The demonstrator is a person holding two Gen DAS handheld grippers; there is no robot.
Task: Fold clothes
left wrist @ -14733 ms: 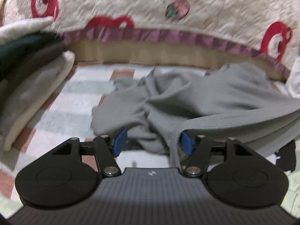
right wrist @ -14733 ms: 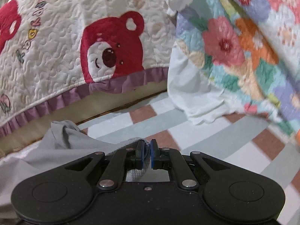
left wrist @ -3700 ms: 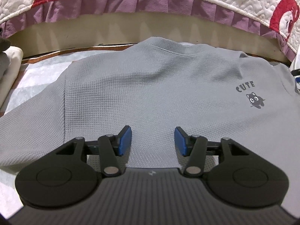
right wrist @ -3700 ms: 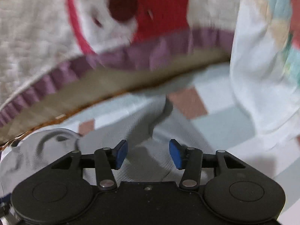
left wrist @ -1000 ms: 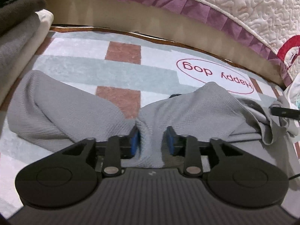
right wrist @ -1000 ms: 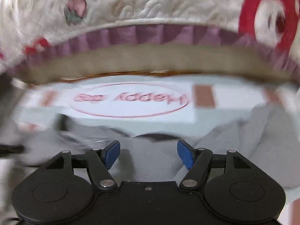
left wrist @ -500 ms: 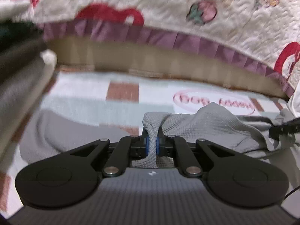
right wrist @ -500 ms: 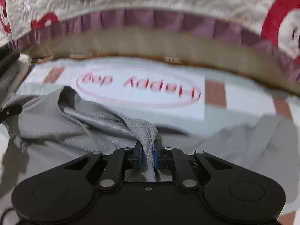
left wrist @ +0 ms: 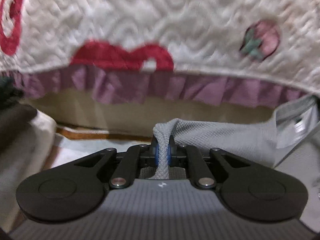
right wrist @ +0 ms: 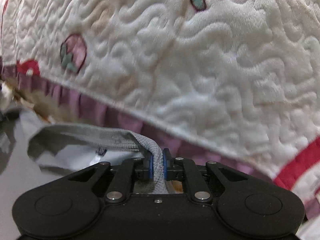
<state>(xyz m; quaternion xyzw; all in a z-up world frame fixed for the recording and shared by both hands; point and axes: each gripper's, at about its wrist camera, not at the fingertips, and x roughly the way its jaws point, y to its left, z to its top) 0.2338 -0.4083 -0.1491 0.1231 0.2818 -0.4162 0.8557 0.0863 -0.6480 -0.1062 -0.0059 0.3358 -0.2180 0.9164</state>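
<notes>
Grey shirt (left wrist: 220,138) pinched in left claw (left wrist: 162,153), blurred quilt (left wrist: 160,20) behind

The place reads as a bedroom in a home. A quilted cream bedspread (left wrist: 160,20) fills the upper part of both wrist views, stitched in wavy lines and decorated with red shapes, small strawberries and embroidered lettering, and edged with a gathered purple frill (left wrist: 180,88). It hangs over the side of a bed, with a tan base (left wrist: 120,112) showing under the frill. In front lies a pale checked mat (left wrist: 84,146), and at the left edge stands a stack of folded clothes (left wrist: 18,132). A grey knitted garment (left wrist: 220,138) lies in front of the bed.
</notes>
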